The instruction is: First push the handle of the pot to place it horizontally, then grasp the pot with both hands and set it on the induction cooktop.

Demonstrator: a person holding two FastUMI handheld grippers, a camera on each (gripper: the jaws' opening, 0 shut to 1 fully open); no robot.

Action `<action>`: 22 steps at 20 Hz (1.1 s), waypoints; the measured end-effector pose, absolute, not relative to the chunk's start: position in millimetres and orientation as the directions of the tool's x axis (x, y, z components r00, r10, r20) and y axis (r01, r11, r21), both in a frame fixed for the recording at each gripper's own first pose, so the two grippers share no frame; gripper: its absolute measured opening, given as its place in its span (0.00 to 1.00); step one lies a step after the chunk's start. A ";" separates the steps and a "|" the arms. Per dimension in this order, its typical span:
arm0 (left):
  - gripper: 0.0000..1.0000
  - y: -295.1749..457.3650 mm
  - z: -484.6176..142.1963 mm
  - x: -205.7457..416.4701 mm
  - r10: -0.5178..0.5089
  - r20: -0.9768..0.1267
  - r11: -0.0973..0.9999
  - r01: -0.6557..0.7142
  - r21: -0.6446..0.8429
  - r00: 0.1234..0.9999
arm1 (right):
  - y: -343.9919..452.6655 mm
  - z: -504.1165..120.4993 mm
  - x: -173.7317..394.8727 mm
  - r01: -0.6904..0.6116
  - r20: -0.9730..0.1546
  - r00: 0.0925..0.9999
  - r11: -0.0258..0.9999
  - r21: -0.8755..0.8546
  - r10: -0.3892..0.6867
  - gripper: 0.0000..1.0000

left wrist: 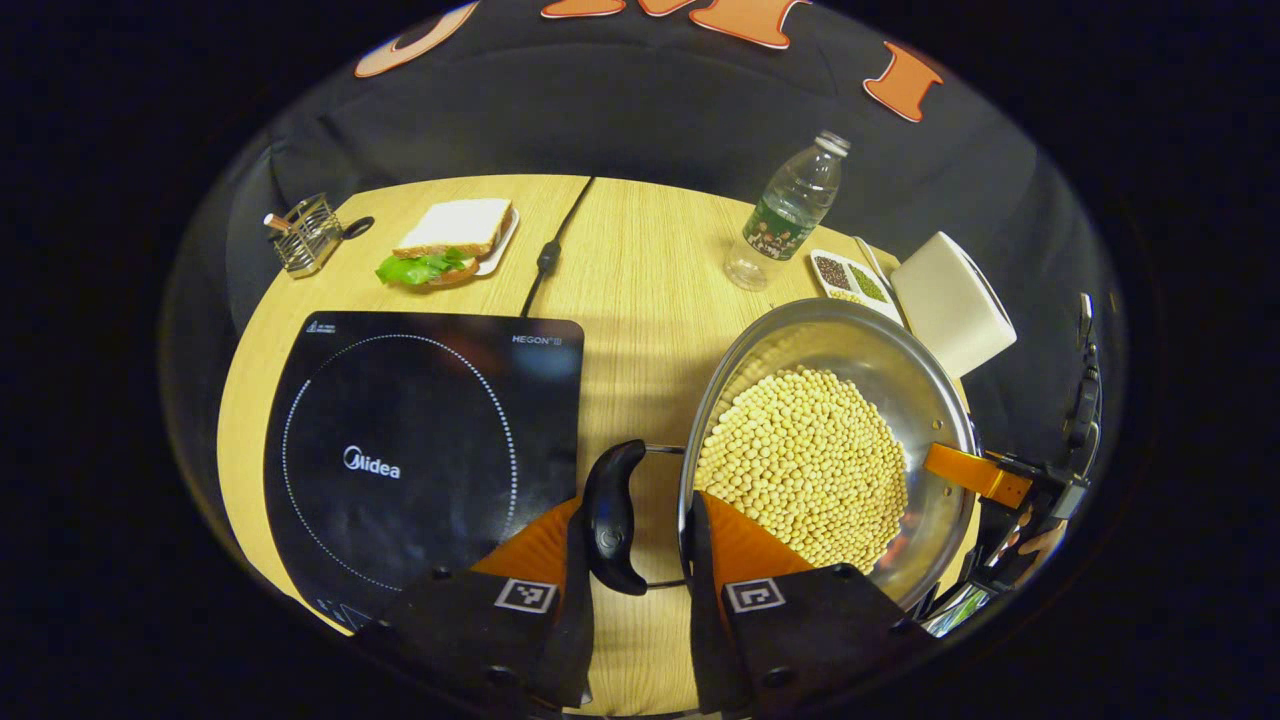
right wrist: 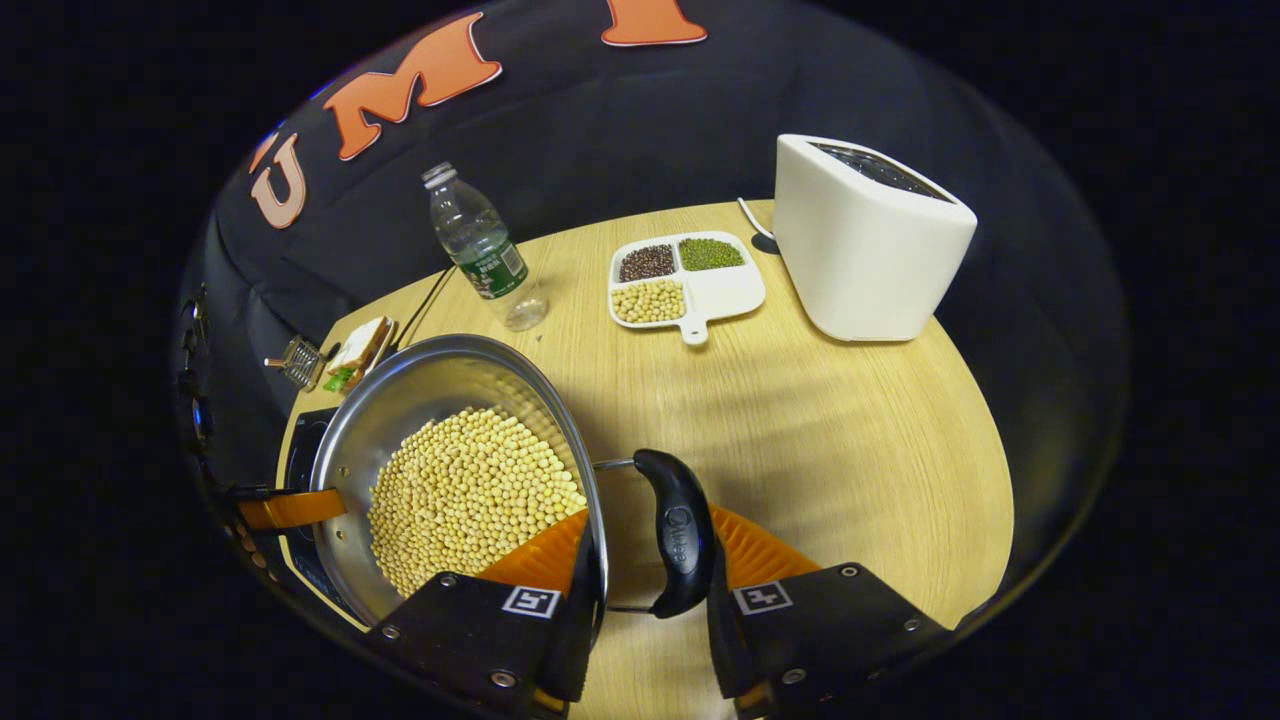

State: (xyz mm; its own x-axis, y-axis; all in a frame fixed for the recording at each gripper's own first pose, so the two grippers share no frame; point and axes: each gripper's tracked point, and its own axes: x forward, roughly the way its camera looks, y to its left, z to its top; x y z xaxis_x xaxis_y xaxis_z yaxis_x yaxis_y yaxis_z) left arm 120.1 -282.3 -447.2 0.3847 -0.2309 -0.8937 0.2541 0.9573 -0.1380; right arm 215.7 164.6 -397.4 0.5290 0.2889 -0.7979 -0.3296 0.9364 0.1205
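Pot [left wrist: 830,440] of beans sits on the worktop [left wrist: 640,260] beside the cooktop [left wrist: 420,450]; we've got each tool [left wrist: 640,590] [right wrist: 645,620] straddling a side handle, not visibly clamped. Next: squeeze, lift level, carry over.

A staged kitchen corner inside a cloth-walled booth: a wooden desk [left wrist: 640,260] carries an induction cooktop [left wrist: 420,450], a white toaster [right wrist: 865,235], a sandwich plate [left wrist: 455,240] and a divided tray of beans [right wrist: 685,275].
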 end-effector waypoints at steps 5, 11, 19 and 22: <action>0.48 -249.2 -421.7 118.2 -0.236 -0.886 0.957 0.254 -0.141 0.399 | 164.4 -394.5 217.3 -0.342 -0.785 0.536 0.930 0.133 0.309 0.49; 0.47 -193.0 -403.8 121.1 -0.253 -0.884 0.955 0.247 -0.164 0.394 | 166.5 -394.4 217.0 -0.330 -0.779 0.546 0.934 0.140 0.309 0.48; 0.47 -103.2 -377.4 139.9 -0.262 -0.871 0.948 0.278 -0.152 0.415 | 164.5 -396.5 213.9 -0.315 -0.761 0.560 0.933 0.172 0.329 0.48; 0.48 -73.9 -377.9 146.1 -0.261 -0.873 0.947 0.284 -0.149 0.413 | 164.5 -396.2 211.5 -0.303 -0.763 0.558 0.936 0.179 0.326 0.49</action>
